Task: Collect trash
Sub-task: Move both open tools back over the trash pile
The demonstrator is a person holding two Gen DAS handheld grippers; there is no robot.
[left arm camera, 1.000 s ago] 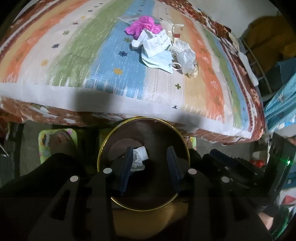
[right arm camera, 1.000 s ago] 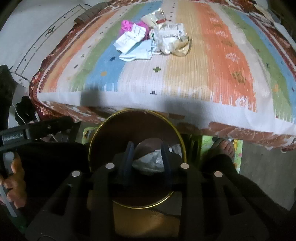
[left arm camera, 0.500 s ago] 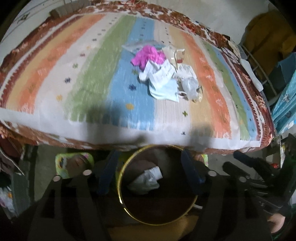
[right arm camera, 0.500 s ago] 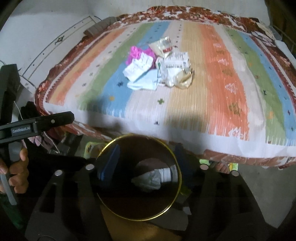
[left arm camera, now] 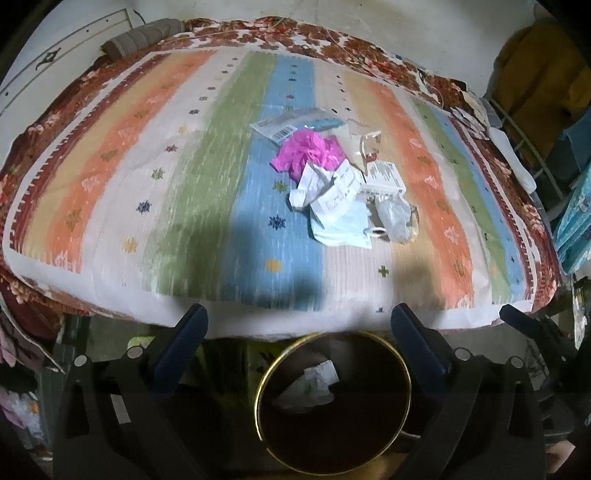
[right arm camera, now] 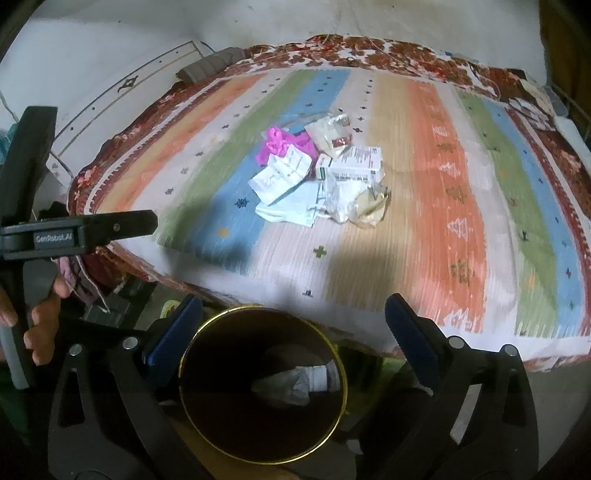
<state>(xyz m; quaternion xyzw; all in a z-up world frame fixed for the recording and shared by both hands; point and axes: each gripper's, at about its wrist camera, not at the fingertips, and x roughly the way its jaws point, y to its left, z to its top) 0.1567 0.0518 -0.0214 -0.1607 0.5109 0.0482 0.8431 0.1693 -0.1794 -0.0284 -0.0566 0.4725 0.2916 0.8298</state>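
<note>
A dark bin with a gold rim (left arm camera: 259, 391) (right arm camera: 255, 307) stands below the bed's near edge, with crumpled white trash (left arm camera: 310, 384) (right arm camera: 291, 384) lying inside. My left gripper (left arm camera: 299, 326) and right gripper (right arm camera: 291, 314) hover above it, jaws opening wide, nothing between the pads. Farther off on the striped bedcover (left arm camera: 110, 177) lies a heap: a pink crumpled piece (left arm camera: 310, 151) (right arm camera: 275, 142), white paper slips (left arm camera: 328, 184) (right arm camera: 282, 175), a pale blue mask (left arm camera: 341, 225) (right arm camera: 291, 208), a clear plastic bag (left arm camera: 393, 218) (right arm camera: 354, 206) and a small box (left arm camera: 384, 177) (right arm camera: 356, 162).
A barcoded packet (left arm camera: 291, 123) lies behind the heap. A rolled grey cloth (left arm camera: 144, 35) rests at the bed's far left corner. Yellow fabric (left arm camera: 535, 74) and blue items (left arm camera: 576, 214) crowd the right side. A hand (right arm camera: 40, 321) grips the left tool's handle.
Both grippers rose and drew back from the bin while their jaws spread. The white trash each one held now lies in the bin. More of the bed is in view.
</note>
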